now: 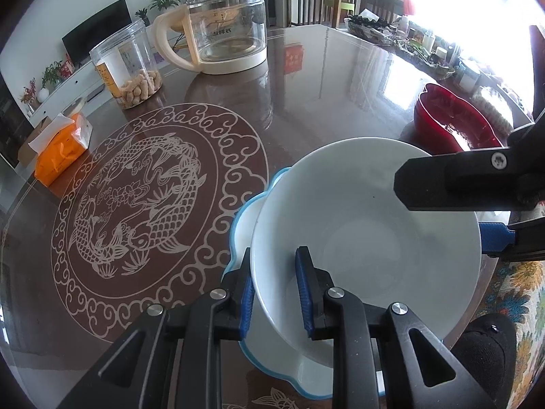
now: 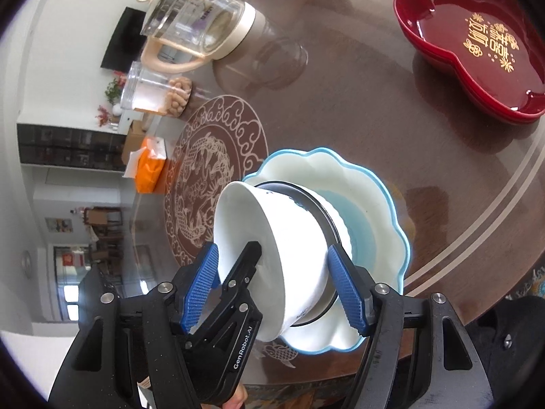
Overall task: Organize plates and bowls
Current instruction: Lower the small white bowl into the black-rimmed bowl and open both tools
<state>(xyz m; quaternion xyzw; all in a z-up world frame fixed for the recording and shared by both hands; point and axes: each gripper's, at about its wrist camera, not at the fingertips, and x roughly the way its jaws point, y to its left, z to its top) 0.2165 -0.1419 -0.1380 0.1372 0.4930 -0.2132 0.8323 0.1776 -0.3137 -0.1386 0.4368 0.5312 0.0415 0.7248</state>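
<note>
I see the white bowl [image 1: 368,235] tilted over the blue-rimmed scalloped plate [image 2: 381,204], which sits near the desk [image 1: 306,85] edge closest to me. Open desk stretches left over the fish medallion [image 1: 150,201]; the red tray [image 2: 477,44] lies well apart. My left gripper [image 1: 276,293] pinches the bowl's rim, angled steeply down. My right gripper [image 2: 272,283] spans the bowl's outside, pads apart wide; contact I cannot confirm.
</note>
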